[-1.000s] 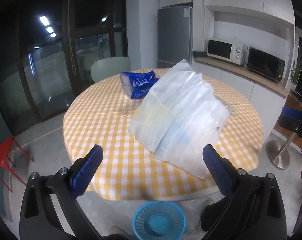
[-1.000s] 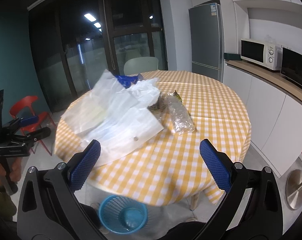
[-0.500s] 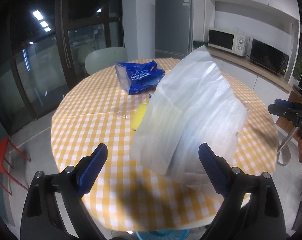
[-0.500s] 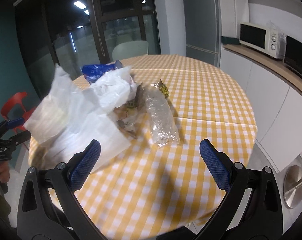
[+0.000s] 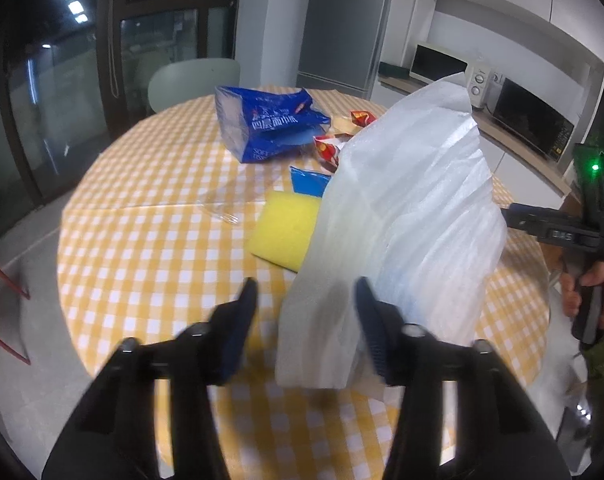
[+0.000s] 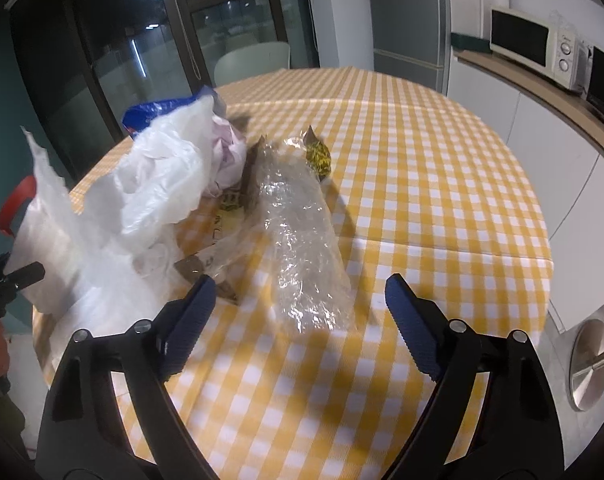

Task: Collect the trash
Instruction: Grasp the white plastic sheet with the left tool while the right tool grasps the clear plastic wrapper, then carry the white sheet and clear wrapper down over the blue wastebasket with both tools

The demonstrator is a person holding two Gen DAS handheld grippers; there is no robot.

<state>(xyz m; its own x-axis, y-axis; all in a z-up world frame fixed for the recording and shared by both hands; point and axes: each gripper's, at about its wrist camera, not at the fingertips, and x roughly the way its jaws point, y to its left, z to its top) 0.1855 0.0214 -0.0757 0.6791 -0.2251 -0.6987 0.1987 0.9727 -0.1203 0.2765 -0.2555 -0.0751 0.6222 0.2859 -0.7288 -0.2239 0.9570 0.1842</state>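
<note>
A round table point(image 5: 141, 248) with a yellow checked cloth holds trash. In the left wrist view, my left gripper point(image 5: 306, 324) is open, its fingers on either side of the near lower edge of a big white foam sheet point(image 5: 406, 216). Behind lie a yellow sponge point(image 5: 285, 232), a blue tissue bag point(image 5: 265, 124) and red snack wrappers point(image 5: 328, 148). In the right wrist view, my right gripper point(image 6: 297, 312) is open just before a clear crinkled plastic bag point(image 6: 302, 236). A white plastic bag point(image 6: 161, 176) and brown wrappers point(image 6: 229, 208) lie left of it.
A pale green chair point(image 5: 193, 80) stands behind the table. A fridge point(image 5: 346, 24) and a counter with microwaves point(image 5: 530, 116) are at the back right. A red chair point(image 6: 17, 200) is at the left. A metal table base point(image 6: 594, 364) stands on the floor at right.
Both grippers have moved in over the table. The left jaws have narrowed around the foam sheet's edge. The right gripper has come close to the clear plastic bag.
</note>
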